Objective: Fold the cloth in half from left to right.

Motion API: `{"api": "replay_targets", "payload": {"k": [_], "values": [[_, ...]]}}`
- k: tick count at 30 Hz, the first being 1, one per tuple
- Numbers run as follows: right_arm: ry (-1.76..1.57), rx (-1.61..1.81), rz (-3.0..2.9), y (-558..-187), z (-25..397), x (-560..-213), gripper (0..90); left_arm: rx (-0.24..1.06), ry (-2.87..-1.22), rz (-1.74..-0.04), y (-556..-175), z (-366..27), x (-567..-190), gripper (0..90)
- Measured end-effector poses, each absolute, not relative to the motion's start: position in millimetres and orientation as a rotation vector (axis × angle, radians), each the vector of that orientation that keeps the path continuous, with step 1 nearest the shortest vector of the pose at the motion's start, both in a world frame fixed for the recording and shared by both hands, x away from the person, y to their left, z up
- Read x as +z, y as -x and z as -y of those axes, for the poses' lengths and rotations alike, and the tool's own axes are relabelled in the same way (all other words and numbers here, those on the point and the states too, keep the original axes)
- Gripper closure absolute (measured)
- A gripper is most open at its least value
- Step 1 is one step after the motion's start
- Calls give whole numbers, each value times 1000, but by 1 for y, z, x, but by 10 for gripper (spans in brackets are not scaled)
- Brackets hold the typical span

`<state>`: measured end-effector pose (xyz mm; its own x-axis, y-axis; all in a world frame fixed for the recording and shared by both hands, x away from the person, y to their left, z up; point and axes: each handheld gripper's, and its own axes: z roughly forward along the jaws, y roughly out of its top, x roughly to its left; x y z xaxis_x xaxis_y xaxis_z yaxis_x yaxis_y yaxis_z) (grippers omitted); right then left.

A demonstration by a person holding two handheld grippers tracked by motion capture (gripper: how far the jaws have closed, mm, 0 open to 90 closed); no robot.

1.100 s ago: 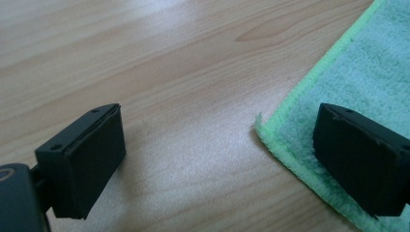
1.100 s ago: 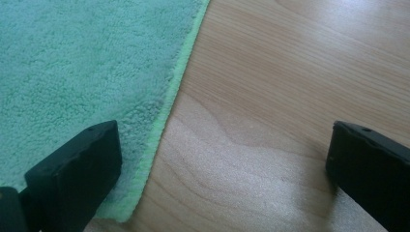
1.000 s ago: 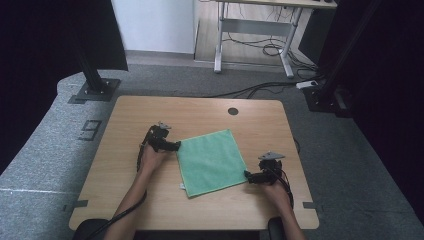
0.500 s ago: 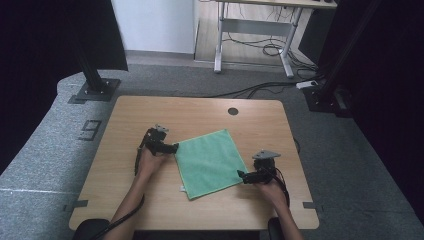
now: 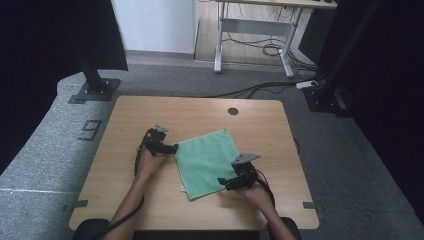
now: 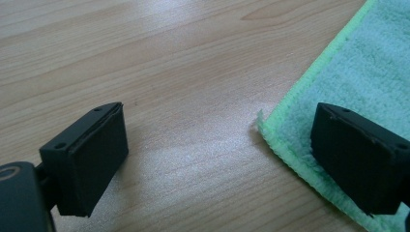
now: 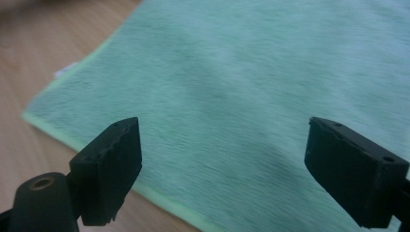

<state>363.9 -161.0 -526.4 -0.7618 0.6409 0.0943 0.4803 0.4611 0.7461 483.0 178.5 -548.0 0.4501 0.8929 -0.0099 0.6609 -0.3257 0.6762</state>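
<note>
A green cloth (image 5: 207, 160) lies flat on the wooden table (image 5: 150, 115), turned a little askew. My left gripper (image 5: 172, 148) is at the cloth's left corner and stands open. In the left gripper view (image 6: 217, 121) one jaw hangs over bare wood and the other over the corner of the cloth (image 6: 358, 72). My right gripper (image 5: 222, 182) is open at the cloth's near right edge. In the right gripper view (image 7: 222, 130) both jaws are spread just above the cloth (image 7: 251, 72), with nothing between them.
A small white tag (image 5: 183, 188) sticks out at the cloth's near corner. A dark cable hole (image 5: 233, 111) sits near the table's far edge. Beyond the table stand a black post base (image 5: 95, 90) and a white desk frame (image 5: 250, 35) on grey floor.
My right gripper has moved left, from beside the cloth to over its near right edge. My left gripper has shifted slightly towards the person, staying at the cloth's left corner.
</note>
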Motion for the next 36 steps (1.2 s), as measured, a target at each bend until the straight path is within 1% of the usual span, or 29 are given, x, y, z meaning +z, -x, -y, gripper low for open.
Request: {"api": "replay_targets", "payload": {"k": [3,7,13,14,15,16,17,19,21,22,23,25,26,27,28,29,30,31,32,33,34,35,36], "values": [[-922,1186,-2568,-359,142,-527,153,492,-2092,-1293,-483,-179,-548,66],[-877,1188,-2610,-355,129,-528,179,492,-2092,-1288,-483,-178,-548,76],[-773,1208,-2693,-345,98,-525,259,492,-2087,-1288,-483,-178,-548,76],[-773,1208,-2693,-345,98,-525,259,492,-2087,-1288,-483,-178,-548,76],[-746,1209,-2716,-342,90,-525,287,492,-2088,-1288,-483,-178,-548,76],[-746,1209,-2716,-342,90,-525,287,492,-2088,-1288,-483,-178,-548,77],[-724,1212,-2742,-340,83,-524,313,492,-2088,-1288,-483,-178,-548,77],[-711,1210,-2755,-339,79,-525,326,492,-2088,-1288,-483,-178,-548,77],[-678,1201,-2793,-335,69,-526,366,492,-2088,-1288,-483,-178,-548,77],[-678,1201,-2793,-335,69,-526,366,492,-2088,-1288,-483,-178,-548,77],[-650,1189,-2814,-333,63,-527,402,489,-2089,-1280,-482,-178,-548,82],[-639,1178,-2819,-331,60,-528,419,487,-2089,-1265,-482,-178,-548,100],[-618,1155,-2829,-329,56,-529,458,485,-2091,-1250,-481,-178,-547,140],[-606,1142,-2837,-328,54,-530,477,485,-2091,-1250,-481,-178,-547,145],[-606,1142,-2837,-328,54,-530,477,485,-2091,-1250,-481,-178,-547,145],[-594,1116,-2840,-327,52,-532,520,486,-2093,-1244,-481,-178,-547,148],[-594,1116,-2840,-327,52,-532,520,486,-2093,-1244,-481,-178,-547,161],[-587,1099,-2839,-327,51,-533,549,483,-2092,-1235,-480,-178,-547,161],[-582,1080,-2839,-327,50,-534,583,481,-2094,-1222,-480,-178,-547,184],[-581,1048,-2825,-325,50,-534,655,479,-2090,-1209,-478,-177,-547,236],[-581,1048,-2825,-325,50,-534,655,479,-2090,-1209,-478,-177,-547,272],[-581,1019,-2811,-325,50,-534,733,474,-2091,-1180,-475,-176,-546,325],[-581,1019,-2811,-325,50,-534,733,474,-2091,-1180,-475,-176,-546,385]]}}
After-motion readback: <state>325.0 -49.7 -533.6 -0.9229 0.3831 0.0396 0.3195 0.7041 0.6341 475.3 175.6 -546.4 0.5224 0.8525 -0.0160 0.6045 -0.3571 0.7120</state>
